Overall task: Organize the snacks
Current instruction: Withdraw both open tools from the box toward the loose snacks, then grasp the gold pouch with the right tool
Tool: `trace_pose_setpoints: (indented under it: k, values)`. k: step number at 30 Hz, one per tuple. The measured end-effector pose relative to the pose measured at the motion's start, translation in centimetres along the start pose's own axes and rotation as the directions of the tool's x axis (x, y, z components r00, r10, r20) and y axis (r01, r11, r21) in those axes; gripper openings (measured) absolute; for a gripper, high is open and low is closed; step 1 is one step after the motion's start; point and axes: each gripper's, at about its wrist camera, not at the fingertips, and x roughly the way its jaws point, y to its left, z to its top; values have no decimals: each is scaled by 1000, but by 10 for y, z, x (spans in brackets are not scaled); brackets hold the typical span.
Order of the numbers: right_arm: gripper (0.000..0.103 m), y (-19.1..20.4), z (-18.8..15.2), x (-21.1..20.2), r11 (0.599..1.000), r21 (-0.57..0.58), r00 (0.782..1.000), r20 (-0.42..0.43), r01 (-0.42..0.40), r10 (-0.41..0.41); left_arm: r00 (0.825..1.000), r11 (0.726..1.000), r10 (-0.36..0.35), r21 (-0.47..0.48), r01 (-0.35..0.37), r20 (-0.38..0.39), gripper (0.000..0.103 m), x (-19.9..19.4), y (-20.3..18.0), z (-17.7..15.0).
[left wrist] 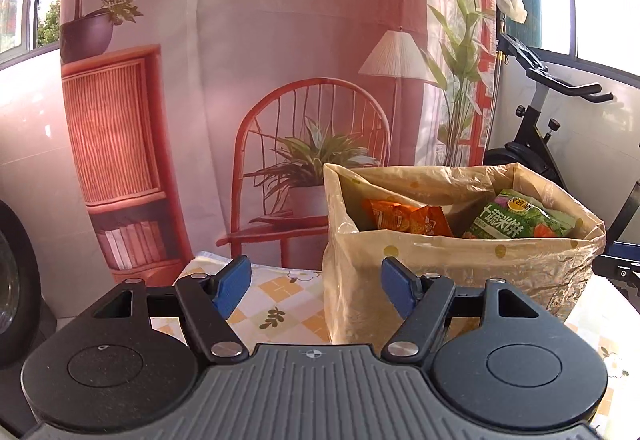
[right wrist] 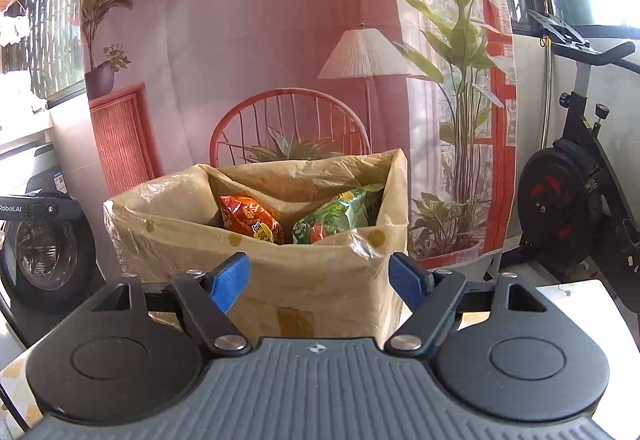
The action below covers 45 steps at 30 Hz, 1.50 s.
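A box lined with a tan plastic bag (left wrist: 460, 264) stands on the table and also shows in the right wrist view (right wrist: 304, 288). Inside it lie an orange snack packet (left wrist: 404, 220) (right wrist: 250, 218) and a green snack packet (left wrist: 520, 218) (right wrist: 340, 216). My left gripper (left wrist: 316, 286) is open and empty, in front of the box's left corner. My right gripper (right wrist: 320, 280) is open and empty, just in front of the box's near wall.
The table has a checked floral cloth (left wrist: 276, 300). A printed backdrop of a room (left wrist: 280, 60) hangs behind. An exercise bike (right wrist: 580, 180) stands at the right. A washing machine (right wrist: 44, 252) is at the left.
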Motion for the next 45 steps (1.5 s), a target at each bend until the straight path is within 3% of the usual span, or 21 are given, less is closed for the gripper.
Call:
trace_pose_setpoints:
  k: [8,11,15,19,30,43,45]
  values:
    - [64,-30,-49,-8,994,33,990,-103,100,-96,998,998,29,-51,-32,-58,74,-1,17,-34]
    - [63,-35,-73,-4,985,-38,969,-178,170,-174,996,997,37,-66,-42,-76,74,2,17,-45]
    - [63,-42,-105,4,983,-66,941,-282,173,-185,994,995,31,-88,-41,-109,74,6,14,-62]
    - [63,-43,-123,7,982,-90,924,-335,165,-186,990,995,25,-94,-39,-141,74,9,7,-78]
    - [63,-48,-137,4,987,-88,905,-395,138,-162,983,994,4,-104,-24,-181,73,13,2,-100]
    - [66,-43,-144,18,987,-100,899,-407,130,-159,978,991,18,-125,-44,-206,73,14,5,-106]
    - [57,-42,-144,18,986,-97,902,-397,139,-166,977,991,18,-128,-46,-211,73,15,5,-107]
